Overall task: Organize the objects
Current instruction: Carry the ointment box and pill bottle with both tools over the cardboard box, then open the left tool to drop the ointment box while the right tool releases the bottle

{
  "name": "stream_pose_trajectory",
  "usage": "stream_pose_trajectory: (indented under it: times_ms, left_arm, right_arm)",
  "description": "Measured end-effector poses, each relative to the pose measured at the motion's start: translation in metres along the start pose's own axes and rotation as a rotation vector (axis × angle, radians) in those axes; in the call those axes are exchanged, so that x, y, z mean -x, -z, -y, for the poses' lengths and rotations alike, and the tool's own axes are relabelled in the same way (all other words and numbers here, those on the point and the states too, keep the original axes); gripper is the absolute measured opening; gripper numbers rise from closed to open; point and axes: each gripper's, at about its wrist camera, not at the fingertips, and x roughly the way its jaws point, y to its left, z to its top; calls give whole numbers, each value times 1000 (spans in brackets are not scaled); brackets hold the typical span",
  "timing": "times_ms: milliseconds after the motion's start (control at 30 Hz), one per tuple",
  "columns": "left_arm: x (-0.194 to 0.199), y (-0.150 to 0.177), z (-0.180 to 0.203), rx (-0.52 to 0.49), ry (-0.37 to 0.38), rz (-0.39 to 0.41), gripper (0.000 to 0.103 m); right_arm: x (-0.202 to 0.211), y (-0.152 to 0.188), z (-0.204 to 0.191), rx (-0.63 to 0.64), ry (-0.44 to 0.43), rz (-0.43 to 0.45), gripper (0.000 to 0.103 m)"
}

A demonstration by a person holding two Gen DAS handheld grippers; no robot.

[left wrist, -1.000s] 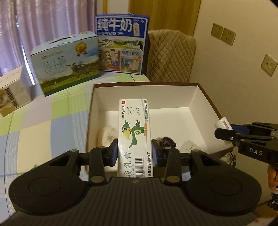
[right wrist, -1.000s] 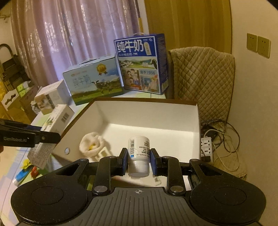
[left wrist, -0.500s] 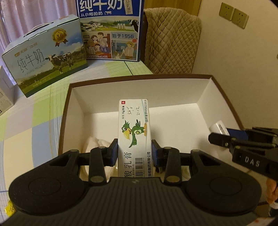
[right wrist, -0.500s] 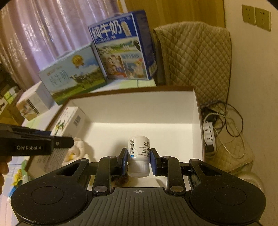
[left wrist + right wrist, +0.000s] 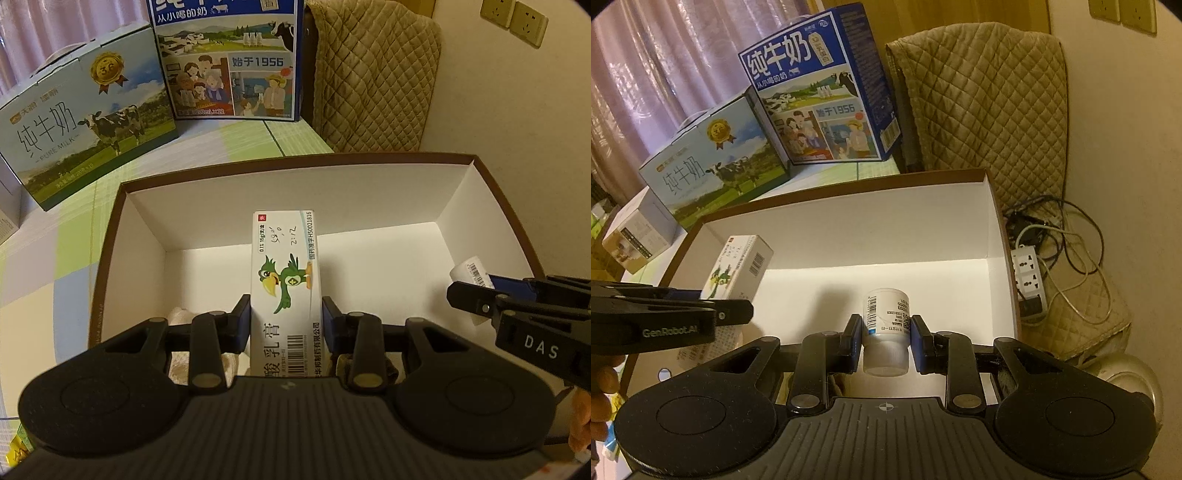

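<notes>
Clamping a carton (image 5: 286, 295) and a bottle (image 5: 886, 326), both fingers (image 5: 242, 325) sets closed.

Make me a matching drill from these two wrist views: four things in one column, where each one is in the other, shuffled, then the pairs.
Things
1. ointment carton
2. pill bottle
3. blue milk case
4. power strip

Places
A. on the floor by the wall
B. in the right gripper
C. on the table behind the open box
D. in the left gripper

Pairs: 1-D, 2-B, 3-C, 4-A
</notes>
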Motion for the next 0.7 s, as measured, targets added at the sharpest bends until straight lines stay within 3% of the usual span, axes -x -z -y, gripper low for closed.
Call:
stream_pose_trajectory:
  times_ms: [400, 700]
  left_arm:
    - [-13, -6, 3, 33, 18, 9, 34]
    - [-12, -4, -10, 14, -11, -11, 51]
  right_arm:
    - [-2, -1, 3, -19, -6, -5, 24]
    - [-4, -1, 0, -27, -23, -12, 24]
